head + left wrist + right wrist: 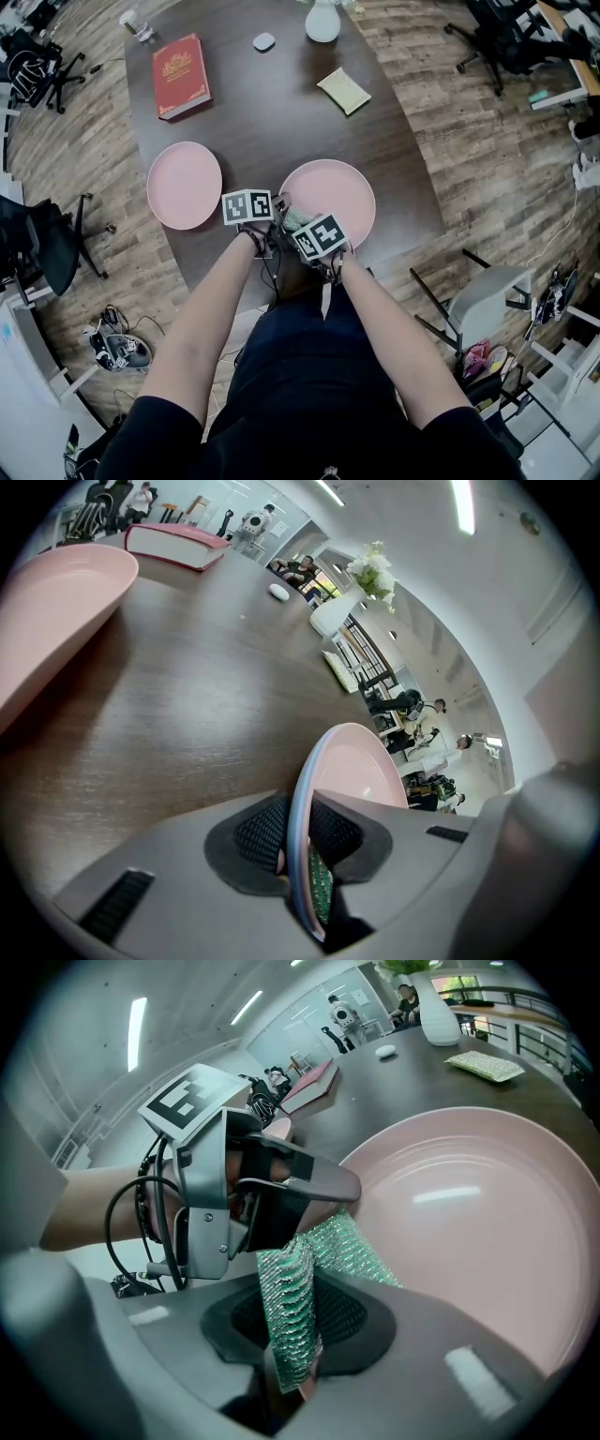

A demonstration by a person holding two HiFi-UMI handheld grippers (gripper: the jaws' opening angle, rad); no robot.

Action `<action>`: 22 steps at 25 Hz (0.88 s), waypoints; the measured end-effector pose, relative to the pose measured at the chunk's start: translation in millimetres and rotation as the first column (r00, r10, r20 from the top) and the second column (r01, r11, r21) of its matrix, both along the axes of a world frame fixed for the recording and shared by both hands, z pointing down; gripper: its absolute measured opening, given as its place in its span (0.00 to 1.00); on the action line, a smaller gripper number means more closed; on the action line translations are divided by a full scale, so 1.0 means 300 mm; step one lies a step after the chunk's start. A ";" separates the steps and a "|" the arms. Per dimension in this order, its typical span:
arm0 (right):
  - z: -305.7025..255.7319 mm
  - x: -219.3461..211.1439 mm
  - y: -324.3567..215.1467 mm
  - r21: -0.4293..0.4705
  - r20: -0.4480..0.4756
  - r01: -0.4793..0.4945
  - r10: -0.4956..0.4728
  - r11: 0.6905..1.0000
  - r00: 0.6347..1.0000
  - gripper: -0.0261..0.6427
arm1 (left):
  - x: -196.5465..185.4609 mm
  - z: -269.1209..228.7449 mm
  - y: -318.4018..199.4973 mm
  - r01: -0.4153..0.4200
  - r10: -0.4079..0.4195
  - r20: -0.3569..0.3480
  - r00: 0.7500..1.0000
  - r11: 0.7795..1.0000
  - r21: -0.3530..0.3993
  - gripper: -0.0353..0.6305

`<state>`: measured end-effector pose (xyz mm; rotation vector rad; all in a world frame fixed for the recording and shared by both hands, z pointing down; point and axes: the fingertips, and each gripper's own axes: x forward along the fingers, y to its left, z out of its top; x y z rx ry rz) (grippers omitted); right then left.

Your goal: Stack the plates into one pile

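Head view: my left gripper [277,214] and right gripper [303,227] meet at near rim of right plate [333,187]; left plate [184,185] lies apart on table [272,112].
Left gripper view: jaws pinch right plate's rim.
Right gripper view: jaws clamp green mesh cloth [292,1307], perhaps a scourer.

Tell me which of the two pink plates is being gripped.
The right plate in the head view: the left gripper clamps its near rim, and the right gripper holds a green cloth on it. The left plate lies untouched.
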<state>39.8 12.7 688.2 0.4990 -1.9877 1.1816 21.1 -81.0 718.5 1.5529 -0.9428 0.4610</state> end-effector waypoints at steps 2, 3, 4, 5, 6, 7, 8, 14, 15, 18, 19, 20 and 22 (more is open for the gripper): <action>-0.001 0.001 0.003 -0.003 -0.004 0.003 -0.003 1.000 1.000 0.17 | -0.001 -0.001 -0.001 -0.001 0.001 -0.001 1.000 1.000 0.001 0.13; -0.001 0.002 0.006 -0.005 -0.006 0.006 -0.006 1.000 1.000 0.17 | -0.002 0.000 -0.001 -0.001 0.001 -0.001 1.000 1.000 0.000 0.13; -0.001 0.003 0.009 -0.009 -0.009 0.010 -0.010 1.000 1.000 0.17 | -0.004 0.000 -0.002 -0.002 0.002 -0.001 1.000 1.000 0.000 0.13; -0.001 0.005 0.013 -0.013 -0.012 0.016 -0.016 1.000 1.000 0.17 | -0.005 0.001 -0.003 -0.002 0.002 -0.001 1.000 1.000 0.000 0.13; -0.001 0.009 0.017 -0.017 -0.016 0.024 -0.024 1.000 1.000 0.17 | -0.006 0.002 -0.004 -0.003 0.003 -0.001 1.000 1.000 0.000 0.13; -0.001 0.015 0.023 -0.020 -0.020 0.033 -0.034 0.999 0.999 0.17 | -0.006 0.003 -0.005 -0.004 0.004 -0.001 1.000 1.000 0.000 0.13; 0.000 0.022 0.028 -0.023 -0.024 0.042 -0.043 0.999 0.999 0.17 | -0.006 0.003 -0.005 -0.004 0.004 -0.002 1.000 1.000 0.000 0.14; 0.000 0.069 0.054 -0.045 -0.049 0.067 -0.069 0.997 0.996 0.17 | -0.007 0.003 -0.005 -0.002 0.002 -0.001 1.000 1.000 -0.002 0.13; 0.001 0.078 0.057 -0.045 -0.056 0.072 -0.075 0.996 0.996 0.17 | -0.007 0.004 -0.005 -0.002 0.002 0.000 1.000 1.000 -0.002 0.14; 0.003 0.114 0.066 -0.044 -0.083 0.088 -0.091 0.995 0.992 0.17 | -0.006 0.007 -0.006 -0.004 0.004 0.000 1.000 1.000 -0.002 0.14; 0.002 0.128 0.070 -0.041 -0.094 0.092 -0.096 0.995 0.991 0.17 | -0.005 0.006 -0.006 -0.004 0.004 -0.001 1.000 1.000 -0.002 0.13; 0.002 0.142 0.072 -0.039 -0.104 0.096 -0.099 0.995 0.990 0.17 | -0.005 0.006 -0.005 -0.005 0.005 -0.002 1.000 1.000 -0.001 0.14; 0.003 0.171 0.076 -0.031 -0.125 0.102 -0.105 0.994 0.987 0.17 | -0.006 0.008 -0.004 -0.006 0.006 -0.003 1.000 1.000 0.000 0.14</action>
